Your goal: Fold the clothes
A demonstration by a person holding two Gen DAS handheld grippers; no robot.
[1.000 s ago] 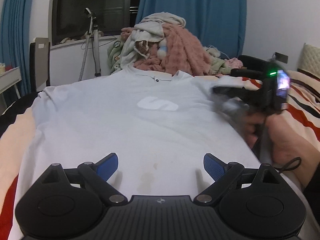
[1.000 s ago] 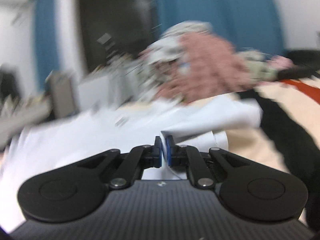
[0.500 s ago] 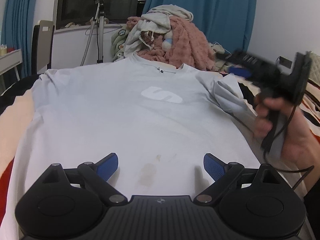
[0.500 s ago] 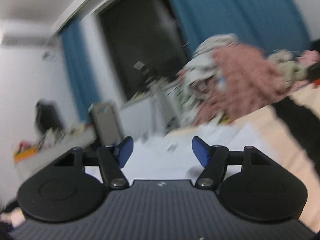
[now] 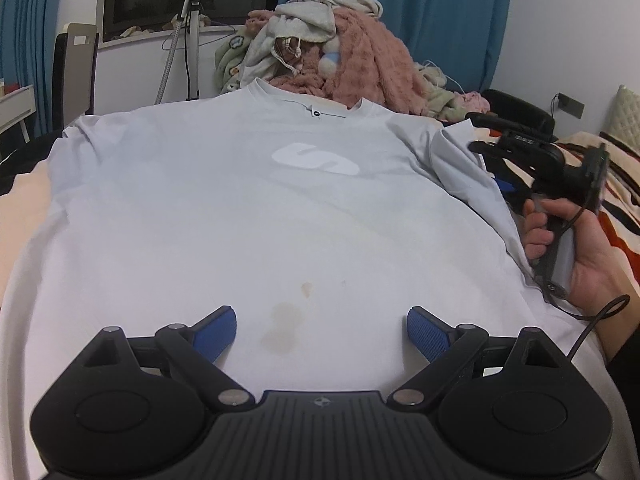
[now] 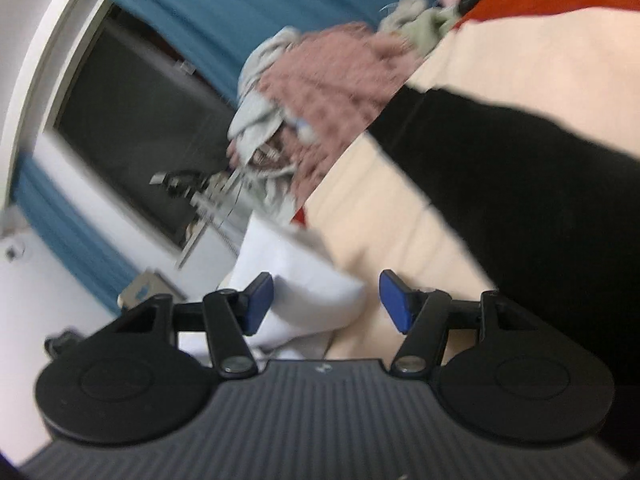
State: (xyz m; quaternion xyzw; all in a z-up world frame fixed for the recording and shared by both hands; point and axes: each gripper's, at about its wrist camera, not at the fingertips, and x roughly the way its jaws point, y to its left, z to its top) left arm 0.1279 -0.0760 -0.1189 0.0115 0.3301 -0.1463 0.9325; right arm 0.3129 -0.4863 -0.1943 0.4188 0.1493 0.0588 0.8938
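Both grippers stand apart, gripping nothing: left gripper (image 5: 320, 330) hovers over the hem of the white T-shirt (image 5: 240, 208) spread flat on the striped bedspread (image 5: 592, 160); right gripper (image 6: 326, 300), rolled sideways and closing, frames the folded sleeve (image 6: 296, 280). Chest logo (image 5: 316, 159) shows a pale S-like mark; the collar tag (image 5: 316, 112) is unreadable.

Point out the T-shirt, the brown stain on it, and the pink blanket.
T-shirt (image 5: 240, 208): left wrist view, middle of the chest, below the logo.
Brown stain (image 5: 282, 326): left wrist view, centre of the larger blotch near the hem.
Pink blanket (image 5: 372, 60): left wrist view, fluffy upper part of the pile.
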